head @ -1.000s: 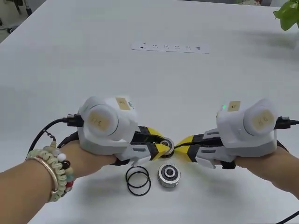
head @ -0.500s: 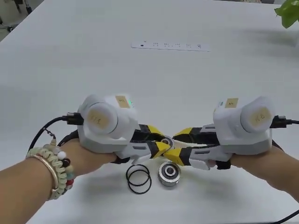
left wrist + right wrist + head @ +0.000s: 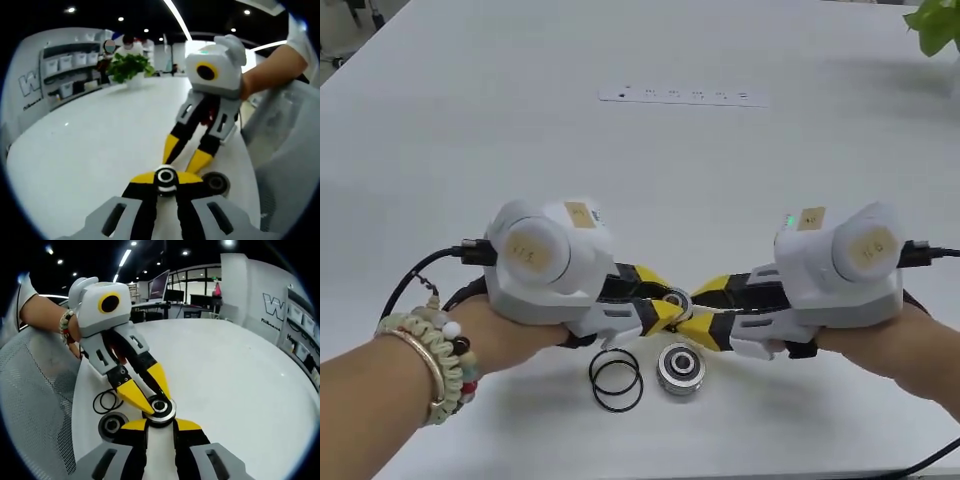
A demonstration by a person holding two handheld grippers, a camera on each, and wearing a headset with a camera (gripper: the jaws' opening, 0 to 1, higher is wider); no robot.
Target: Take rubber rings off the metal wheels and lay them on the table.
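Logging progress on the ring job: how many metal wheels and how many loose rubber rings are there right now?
metal wheels: 2. One metal wheel is in the left tool; another sits on the table.
loose rubber rings: 2, on the table beside that wheel.
Total: 4

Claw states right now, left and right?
Left claw: closed on the wheel.
Right claw: jaws parted around the same wheel; whether it grips cannot be told.

rings (image 3: 616, 379) L of wheel (image 3: 680, 368) on table (image 3: 470, 120) | held wheel (image 3: 673, 303) above
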